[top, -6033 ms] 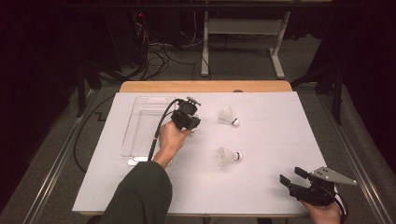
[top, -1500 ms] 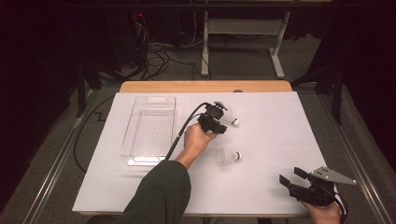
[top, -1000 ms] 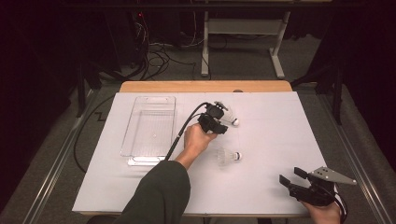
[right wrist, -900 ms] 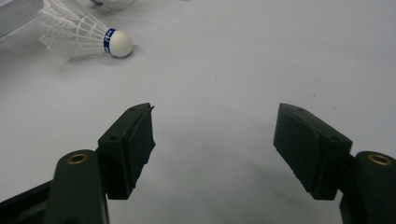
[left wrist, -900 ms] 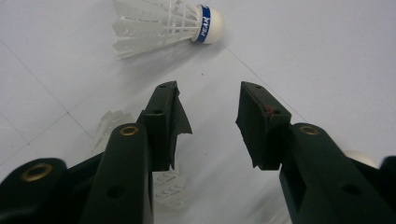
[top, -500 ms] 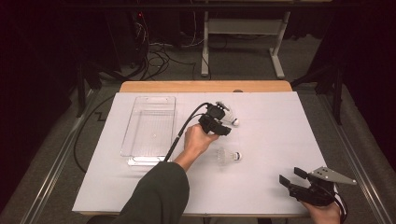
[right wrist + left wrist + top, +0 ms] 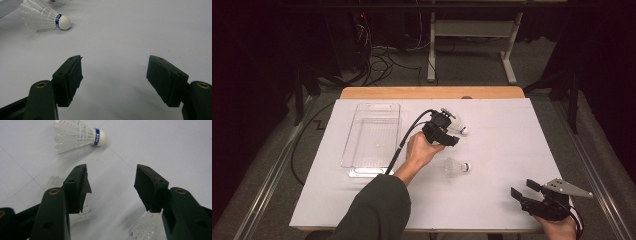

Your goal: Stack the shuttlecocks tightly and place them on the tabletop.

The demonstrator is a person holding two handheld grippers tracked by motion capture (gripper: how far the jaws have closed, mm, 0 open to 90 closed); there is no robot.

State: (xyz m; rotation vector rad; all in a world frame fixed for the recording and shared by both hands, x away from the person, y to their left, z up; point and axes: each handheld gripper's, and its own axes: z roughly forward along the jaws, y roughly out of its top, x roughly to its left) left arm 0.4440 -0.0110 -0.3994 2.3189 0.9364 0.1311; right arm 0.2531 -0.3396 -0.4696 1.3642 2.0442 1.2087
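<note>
Two white shuttlecocks lie on the white table cover. The far shuttlecock (image 7: 456,124) is right beside my left gripper (image 7: 451,140), which hovers low over it. The near shuttlecock (image 7: 457,166) (image 7: 80,135) (image 7: 47,21) has a blue band at its cork. My left gripper (image 7: 111,172) has just been opening its jaws. White feathers (image 7: 81,212) show under them, partly hidden, and the pads do not press on them. My right gripper (image 7: 523,188) (image 7: 113,60) rests open at the near right, nothing between its fingers.
A clear plastic tray (image 7: 362,150) sits at the left of the cover (image 7: 512,140), with nothing in it. A black cable (image 7: 404,142) runs from the left gripper over the tray's corner. The wooden table edge (image 7: 432,92) lies beyond, then floor with cables.
Since six seconds ago the left hand has moved right, from beside the tray to the far shuttlecock. Over the last second it barely shifted. The right gripper has stayed put.
</note>
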